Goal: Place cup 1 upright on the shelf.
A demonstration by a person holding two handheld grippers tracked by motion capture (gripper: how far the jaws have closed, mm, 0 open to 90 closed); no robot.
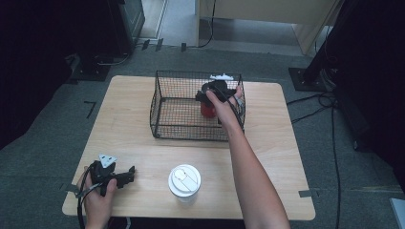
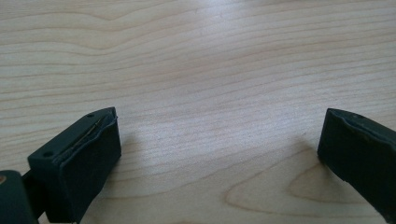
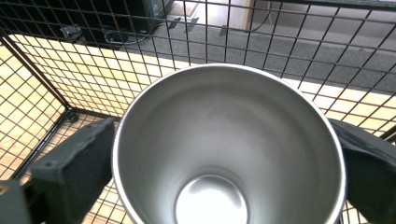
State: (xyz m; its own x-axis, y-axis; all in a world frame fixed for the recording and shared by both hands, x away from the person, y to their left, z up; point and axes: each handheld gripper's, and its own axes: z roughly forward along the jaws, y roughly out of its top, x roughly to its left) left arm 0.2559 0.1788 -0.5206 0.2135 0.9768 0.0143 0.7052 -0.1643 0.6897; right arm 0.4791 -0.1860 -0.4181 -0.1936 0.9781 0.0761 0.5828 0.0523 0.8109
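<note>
A black wire basket (image 1: 157, 95) stands on the far middle of the wooden table (image 1: 133, 138). Inside it, by its right wall, is a red cup (image 1: 207, 111) with a steel inside (image 3: 224, 140). My right gripper (image 1: 217, 91) reaches down into the basket and is shut on that cup; in the right gripper view (image 3: 229, 154) the jaws press the cup's rim from both sides, with the mesh (image 3: 70, 70) behind. My left gripper (image 1: 128, 175) rests at the table's front left, open; its jaws (image 2: 219, 140) stand wide apart over bare wood.
A white cup with a lid (image 1: 184, 180) stands upright near the front edge, right of my left gripper. Dark stands and cables lie on the grey carpet (image 1: 315, 102) around the table.
</note>
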